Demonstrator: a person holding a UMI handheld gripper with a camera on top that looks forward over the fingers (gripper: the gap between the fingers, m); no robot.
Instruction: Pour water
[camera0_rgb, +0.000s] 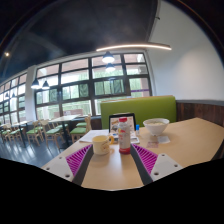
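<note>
My gripper sits low over the table, its two fingers spread wide apart with nothing between the pads; the left pad and the right pad both show their purple faces, and bare tabletop lies in the gap. Just ahead of the fingers, roughly on the line between them, stands a bottle with a red label, upright. Just left of it, nearly touching, I see a pale cup, also upright and close to the tip of the left finger. To the right of the bottle, a little farther back, a white bowl rests on the table, apart from the bottle. Behind the bottle there is some flat white thing lying on the table, which I cannot make out. Beyond the table runs a green bench back, and behind that tall windows with a long ceiling lamp lit above. Off to the left, more tables and chairs stand in a row by the windows.
</note>
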